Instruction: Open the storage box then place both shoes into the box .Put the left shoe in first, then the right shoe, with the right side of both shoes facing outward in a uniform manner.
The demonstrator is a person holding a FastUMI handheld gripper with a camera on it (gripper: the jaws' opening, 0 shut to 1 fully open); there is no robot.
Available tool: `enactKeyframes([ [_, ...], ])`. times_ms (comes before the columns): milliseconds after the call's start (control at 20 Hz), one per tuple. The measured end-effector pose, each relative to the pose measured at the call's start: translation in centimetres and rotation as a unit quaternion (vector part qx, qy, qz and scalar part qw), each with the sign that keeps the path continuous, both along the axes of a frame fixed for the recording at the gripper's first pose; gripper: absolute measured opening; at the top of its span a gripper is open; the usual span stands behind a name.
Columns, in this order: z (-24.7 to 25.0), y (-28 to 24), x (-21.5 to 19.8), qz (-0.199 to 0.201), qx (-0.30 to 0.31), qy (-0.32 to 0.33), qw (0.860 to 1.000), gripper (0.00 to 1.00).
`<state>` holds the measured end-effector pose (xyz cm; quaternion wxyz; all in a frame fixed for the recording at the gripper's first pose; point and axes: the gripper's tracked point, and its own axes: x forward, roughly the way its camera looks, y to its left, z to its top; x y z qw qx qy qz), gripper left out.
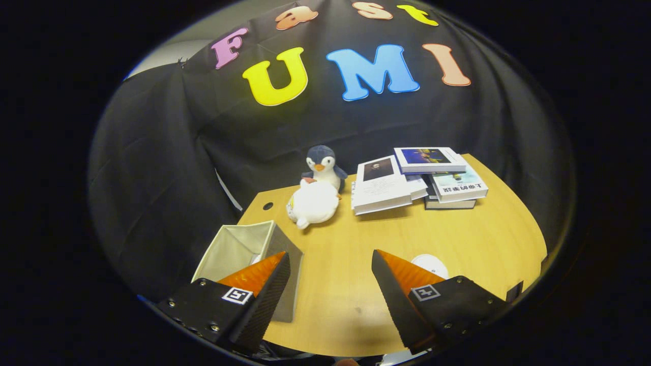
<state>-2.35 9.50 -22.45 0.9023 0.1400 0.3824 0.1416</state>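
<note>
1. Pale beige fabric storage box (pixel 239 249), square, soft-sided, top open. It stands at the near left corner of the table, with its interior walls showing. The left finger of the gripper overlaps its near right side; whether the finger touches it cannot be told.

2. Hand-held two-finger gripper (pixel 330 277), held above the near edge of the table. The fingers are spread wide apart with only bare tabletop between them, and they pinch nothing. Each finger carries a small square marker on its upper face.

3. Light wooden table (pixel 457 239) with a rounded edge and a small dark hole near its far left corner, beyond the box.

4. Small round white object (pixel 431 264), lying flat on the table just beyond the right finger and partly hidden by it. What it is cannot be told.

5. White plush toy (pixel 313 203), rounded, lying on the table beyond the fingers, well apart from the box.

6. Plush penguin (pixel 321 165), grey-blue and white with an orange beak, upright directly behind the white toy and touching it.

7. Loose stack of books (pixel 417 178), mostly white-covered, lying overlapped and askew at the far right of the table, just beside the penguin.

8. Black cloth wall (pixel 168 168) draped behind and to the left of the table.
</note>
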Motion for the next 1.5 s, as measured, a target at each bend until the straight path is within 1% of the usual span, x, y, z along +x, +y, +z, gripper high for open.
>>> enactKeyframes([
  [350,-5.1,-8.1,-1.2,-0.023,-0.068,0.029,0.997,0.98],
  [600,-10.5,-12.4,-3.0,-0.021,-0.111,0.073,0.991,0.98],
  [850,-15.1,-14.8,-4.7,-0.012,-0.129,0.118,0.985,0.98],
  [1050,-17.9,-15.7,-5.8,0.010,-0.146,0.147,0.978,0.98],
  [1150,-18.7,-15.6,-6.0,0.017,-0.145,0.158,0.977,0.97],
  [1200,-19.4,-15.5,-6.1,0.019,-0.145,0.164,0.976,0.92],
  [1350,-20.3,-14.8,-6.2,0.028,-0.133,0.176,0.975,0.90],
  [1400,-20.6,-14.7,-6.1,0.029,-0.133,0.178,0.974,0.78],
  [1450,-20.8,-14.7,-6.2,0.032,-0.135,0.181,0.974,0.75],
  [1500,-21.0,-14.6,-6.3,0.034,-0.135,0.183,0.973,0.75],
])
